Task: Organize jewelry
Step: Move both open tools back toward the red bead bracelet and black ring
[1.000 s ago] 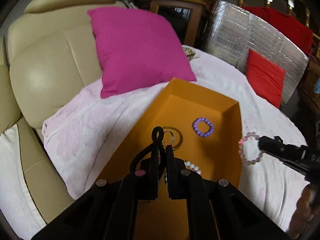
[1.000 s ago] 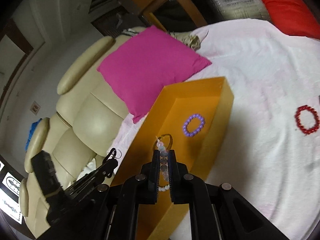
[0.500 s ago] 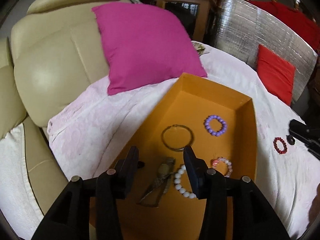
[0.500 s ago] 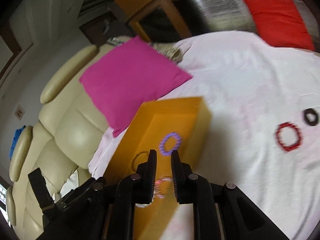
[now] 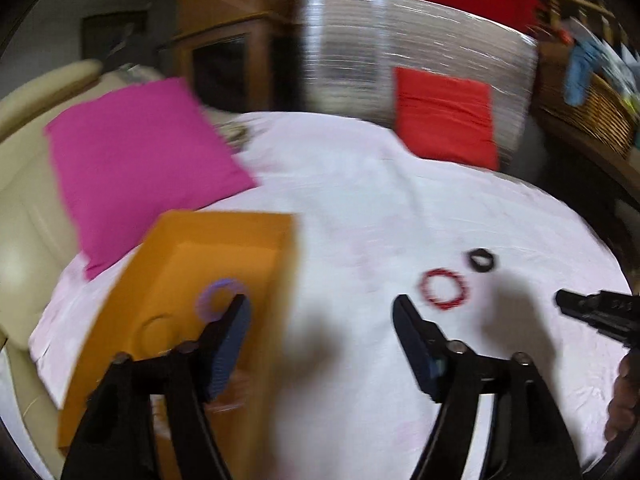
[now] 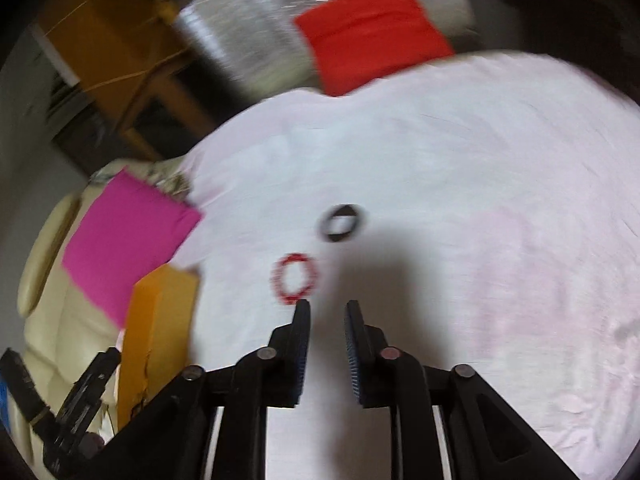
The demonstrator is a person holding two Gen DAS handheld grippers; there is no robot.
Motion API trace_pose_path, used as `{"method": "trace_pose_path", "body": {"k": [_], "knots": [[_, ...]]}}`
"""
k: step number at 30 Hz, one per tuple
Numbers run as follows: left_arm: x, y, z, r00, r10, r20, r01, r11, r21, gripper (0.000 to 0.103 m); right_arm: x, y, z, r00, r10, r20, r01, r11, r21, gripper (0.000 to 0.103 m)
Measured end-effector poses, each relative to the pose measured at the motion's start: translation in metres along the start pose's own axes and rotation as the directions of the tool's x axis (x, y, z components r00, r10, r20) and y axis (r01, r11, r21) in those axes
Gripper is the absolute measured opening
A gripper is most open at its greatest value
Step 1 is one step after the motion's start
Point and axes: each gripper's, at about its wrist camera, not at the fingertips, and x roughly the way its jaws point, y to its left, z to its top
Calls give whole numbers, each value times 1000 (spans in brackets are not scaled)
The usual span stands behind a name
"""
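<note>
An orange box (image 5: 224, 236) stands on the white cloth at the left, with a purple bead bracelet (image 5: 208, 300) and a thin ring inside; it also shows in the right wrist view (image 6: 160, 320). A red bead bracelet (image 5: 444, 289) and a black ring (image 5: 482, 259) lie on the cloth to the right of it. My left gripper (image 5: 322, 312) is wide open and empty, above the box's right wall. My right gripper (image 6: 327, 310) is open and empty, just short of the red bracelet (image 6: 296, 278), with the black ring (image 6: 340, 222) beyond.
A pink cushion (image 5: 136, 160) leans on a cream sofa (image 5: 24, 208) at the left. A red cushion (image 5: 444, 120) rests against a silver panel (image 5: 400, 40) at the back. The white cloth (image 6: 480, 200) covers a round table. Both views are blurred.
Both grippers let go of their jewelry into the box and swung right, toward the red bracelet and black ring. My left gripper opened wider; my right gripper opened.
</note>
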Motion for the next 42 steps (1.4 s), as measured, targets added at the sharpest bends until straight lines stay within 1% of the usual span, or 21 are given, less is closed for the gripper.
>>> {"method": "trace_pose_path", "body": {"k": [1, 2, 3, 5, 6, 9, 11, 14, 21, 27, 31, 36, 38, 42], "knots": [[6, -21, 3, 1000, -21, -6, 21, 999, 29, 76, 1, -11, 2, 1000, -21, -7, 21, 1000, 19, 38], [9, -35, 3, 999, -39, -13, 40, 998, 51, 76, 1, -20, 4, 999, -42, -12, 42, 999, 33, 41], [15, -52, 4, 998, -59, -24, 61, 995, 76, 76, 0, -25, 6, 998, -55, -14, 56, 998, 36, 46], [23, -76, 5, 997, -67, -42, 71, 992, 105, 76, -2, -33, 11, 996, -87, -11, 87, 996, 30, 47], [27, -86, 5, 997, -67, -49, 72, 991, 116, 76, -4, -35, 12, 996, -89, -4, 90, 996, 22, 48], [37, -103, 3, 997, -53, -56, 61, 986, 154, 76, -8, -41, 14, 995, -98, 7, 98, 995, 5, 58], [41, -110, 0, 997, -49, -66, 59, 986, 153, 76, -8, -47, 15, 995, -104, 1, 104, 995, -3, 59], [50, -111, -3, 996, -41, -84, 52, 989, 141, 76, -10, -57, 14, 993, -116, -10, 116, 993, -9, 59], [54, -117, -2, 997, -23, -79, 32, 992, 125, 76, -13, -65, 13, 994, -109, -16, 109, 994, 8, 59], [57, -124, -7, 996, -9, -89, 23, 987, 159, 76, -12, -60, 10, 996, -91, -19, 90, 996, -14, 59], [63, -121, -11, 996, 8, -94, 8, 986, 169, 76, -11, -61, 9, 996, -86, -10, 86, 996, -1, 59], [79, -114, -16, 991, 26, -135, -4, 987, 158, 76, -4, -65, 9, 996, -88, -28, 88, 996, 30, 59], [86, -111, -19, 986, 36, -163, -11, 988, 154, 76, 0, -66, 10, 996, -77, -41, 79, 996, 51, 59], [95, -105, -24, 980, 36, -197, -7, 989, 145, 76, 7, -64, 9, 996, -71, -52, 74, 995, 63, 59]]}}
